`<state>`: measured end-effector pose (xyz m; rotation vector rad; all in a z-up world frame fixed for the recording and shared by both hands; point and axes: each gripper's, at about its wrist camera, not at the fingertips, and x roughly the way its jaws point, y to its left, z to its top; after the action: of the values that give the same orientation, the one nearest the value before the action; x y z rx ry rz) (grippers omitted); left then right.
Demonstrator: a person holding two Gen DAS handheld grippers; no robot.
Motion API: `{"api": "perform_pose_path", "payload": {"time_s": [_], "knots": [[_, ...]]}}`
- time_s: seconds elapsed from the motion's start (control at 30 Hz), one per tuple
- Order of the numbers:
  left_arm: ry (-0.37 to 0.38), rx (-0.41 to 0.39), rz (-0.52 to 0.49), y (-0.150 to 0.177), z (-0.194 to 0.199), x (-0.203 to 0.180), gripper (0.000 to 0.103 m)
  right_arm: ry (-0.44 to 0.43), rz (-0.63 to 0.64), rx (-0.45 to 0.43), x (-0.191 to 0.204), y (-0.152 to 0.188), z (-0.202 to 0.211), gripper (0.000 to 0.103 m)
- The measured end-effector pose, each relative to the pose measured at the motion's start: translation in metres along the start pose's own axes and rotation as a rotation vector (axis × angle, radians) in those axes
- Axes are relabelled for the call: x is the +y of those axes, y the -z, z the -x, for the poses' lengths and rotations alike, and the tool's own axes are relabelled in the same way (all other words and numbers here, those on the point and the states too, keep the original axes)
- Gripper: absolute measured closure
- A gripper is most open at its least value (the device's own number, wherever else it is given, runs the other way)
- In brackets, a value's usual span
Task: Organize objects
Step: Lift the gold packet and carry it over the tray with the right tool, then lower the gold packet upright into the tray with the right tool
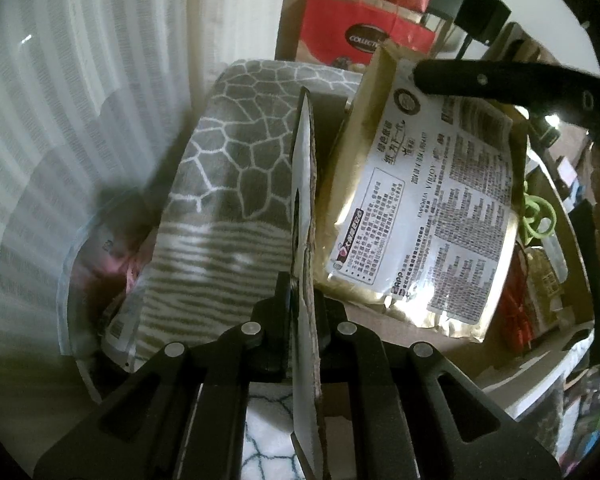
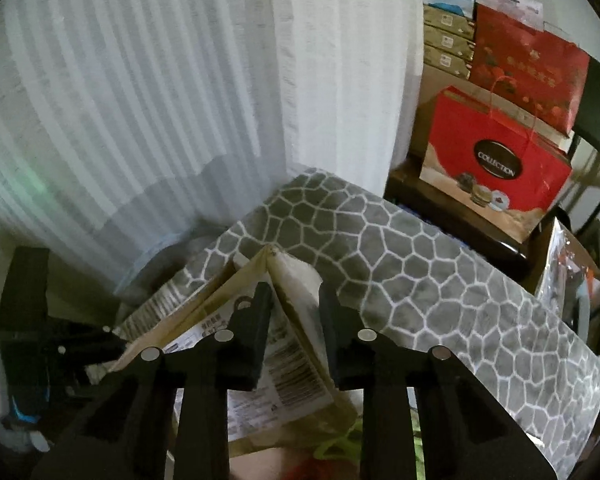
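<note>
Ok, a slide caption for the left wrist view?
Left gripper clamps a cardboard flap edge-on, with a gold pouch under the right gripper's finger.

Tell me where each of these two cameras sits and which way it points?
Left wrist: rides on the left tongs, looking along them at a cardboard flap they pinch edge-on, with the gold pouch beyond; the right tongs enter top right.
Right wrist: rides on the right tongs, looking down at the pouch; the left tongs show dark at lower left.
Both share the grey patterned blanket, white curtain and red gift bag.
</note>
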<state>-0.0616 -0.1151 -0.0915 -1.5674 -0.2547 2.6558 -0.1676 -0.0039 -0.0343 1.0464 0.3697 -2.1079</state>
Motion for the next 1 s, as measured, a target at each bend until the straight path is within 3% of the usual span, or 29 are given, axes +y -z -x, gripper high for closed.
{"api": "perform_pose_path", "payload": {"time_s": [0.1,0.17,0.23,0.3,0.5,0.67,0.9,1.0], "knots": [[0.006,0.000,0.003,0.000,0.000,0.001,0.096,0.017,-0.028,0.004,-0.007,0.002,0.004,0.077],[0.007,0.000,0.002,0.000,0.000,0.002,0.096,0.045,-0.088,-0.008,-0.013,0.003,0.015,0.063],[0.009,0.001,0.003,0.000,0.000,0.003,0.096,0.091,-0.160,-0.009,-0.021,0.006,0.028,0.056],[0.010,0.001,0.003,-0.001,0.000,0.003,0.095,0.117,-0.258,0.021,-0.029,0.017,0.040,0.056],[0.010,0.002,0.006,-0.001,0.000,0.004,0.095,0.033,-0.361,0.070,-0.024,0.053,0.058,0.056],[0.007,0.003,0.006,-0.002,0.000,0.005,0.096,-0.104,-0.443,0.119,-0.014,0.075,0.050,0.055],[0.007,0.003,0.006,-0.001,0.000,0.005,0.096,-0.164,-0.516,0.138,-0.006,0.088,0.025,0.055],[0.006,0.004,0.007,-0.002,0.000,0.006,0.096,-0.169,-0.529,0.140,-0.004,0.086,0.014,0.049]]}}
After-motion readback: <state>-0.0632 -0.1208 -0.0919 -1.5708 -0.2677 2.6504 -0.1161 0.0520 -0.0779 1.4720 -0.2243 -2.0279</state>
